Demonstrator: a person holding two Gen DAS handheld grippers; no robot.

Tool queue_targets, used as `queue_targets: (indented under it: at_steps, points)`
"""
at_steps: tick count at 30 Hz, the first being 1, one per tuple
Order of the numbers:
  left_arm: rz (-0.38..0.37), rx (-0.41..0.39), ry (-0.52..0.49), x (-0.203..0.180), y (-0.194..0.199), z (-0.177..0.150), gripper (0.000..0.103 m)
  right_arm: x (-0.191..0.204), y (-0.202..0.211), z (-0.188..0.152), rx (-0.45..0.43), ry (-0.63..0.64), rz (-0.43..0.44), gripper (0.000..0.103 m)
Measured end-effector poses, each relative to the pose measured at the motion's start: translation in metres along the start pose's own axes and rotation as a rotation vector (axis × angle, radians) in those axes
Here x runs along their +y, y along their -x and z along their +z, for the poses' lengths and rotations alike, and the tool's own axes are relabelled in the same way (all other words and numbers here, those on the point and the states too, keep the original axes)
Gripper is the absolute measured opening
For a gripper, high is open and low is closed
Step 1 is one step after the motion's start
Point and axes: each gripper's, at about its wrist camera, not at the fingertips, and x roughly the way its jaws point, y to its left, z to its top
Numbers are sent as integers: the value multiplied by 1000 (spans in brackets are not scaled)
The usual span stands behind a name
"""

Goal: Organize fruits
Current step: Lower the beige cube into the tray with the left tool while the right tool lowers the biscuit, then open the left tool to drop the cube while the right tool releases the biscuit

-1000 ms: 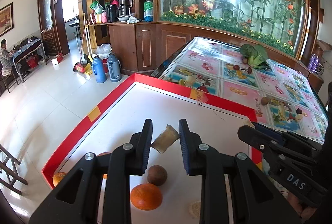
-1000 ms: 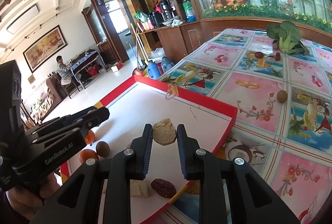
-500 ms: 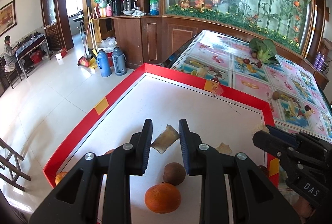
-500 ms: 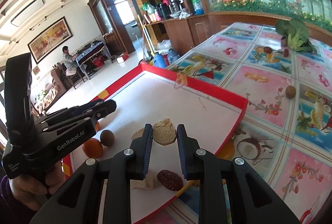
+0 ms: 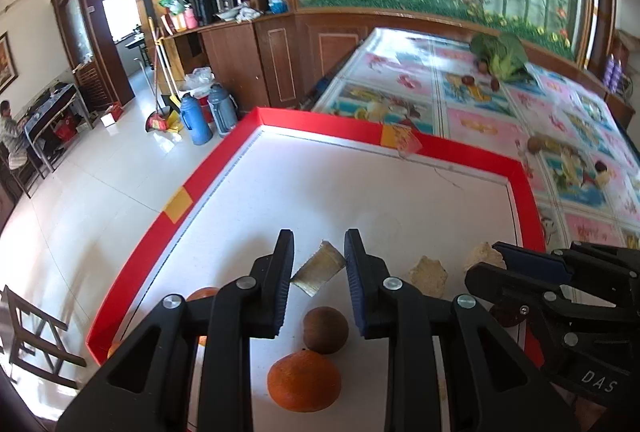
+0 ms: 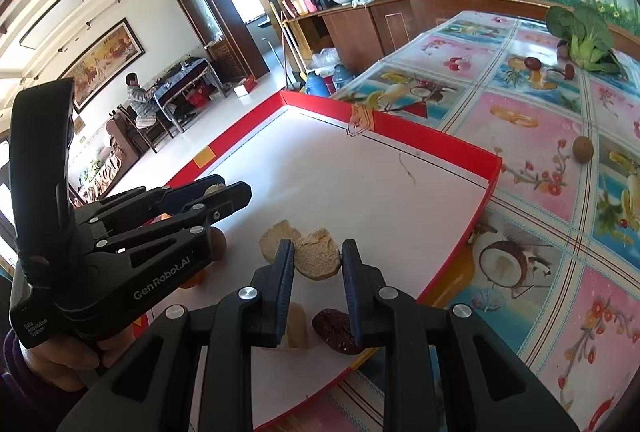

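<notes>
The left hand-held gripper (image 5: 319, 264) is pinched on a pale wedge-shaped fruit slice (image 5: 319, 268), which is held clear above the white floor of the red-rimmed tray (image 5: 320, 119). Below it, a brown round fruit (image 5: 325, 329) and an orange (image 5: 304, 380) lie touching each other near the tray's near edge. The right hand-held gripper (image 6: 317, 264) is closed on a tan dried fruit chunk (image 6: 318, 257), with a similar chunk (image 6: 278, 236) just beside it on the tray, and a paler piece (image 6: 295, 328) and a dark red date (image 6: 335, 326) lying under the fingers.

The step in hand is judged to be the setting down of both held pieces among their like. The tan chunk would best be lowered next to its fellow before the jaws are eased apart, so that nothing is dropped or bounced. The slice is gripped near one end, so it should be lowered until contact is made before release. The two grippers are near each other, so collision should be guarded against. On the patterned tabletop (image 6: 524, 119), a stray brown fruit (image 6: 582, 148) remains to be collected.
</notes>
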Motion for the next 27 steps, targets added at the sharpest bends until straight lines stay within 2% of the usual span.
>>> queue_targets:
  at_steps: [9, 11, 12, 13, 17, 22, 27]
  points:
    - [5, 73, -64, -10, -11, 1, 29, 4, 1, -2, 10, 23, -2, 24]
    - [1, 84, -74, -12, -12, 1, 42, 6, 1, -2, 13, 35, -14, 25]
    - [-1, 83, -75, -12, -11, 1, 55, 7, 1, -2, 13, 37, -18, 25]
    - [2, 79, -76, -12, -10, 1, 63, 7, 1, -2, 13, 37, -18, 25]
    - [10, 74, -77, -12, -9, 1, 66, 2, 4, 0, 3, 13, -11, 29]
    - [27, 55, -56, -9, -6, 2, 78, -9, 21, 4, -78, -49, 10, 33]
    - [46, 49, -32, -6, -5, 3, 80, -23, 31, 8, -127, -98, -15, 33]
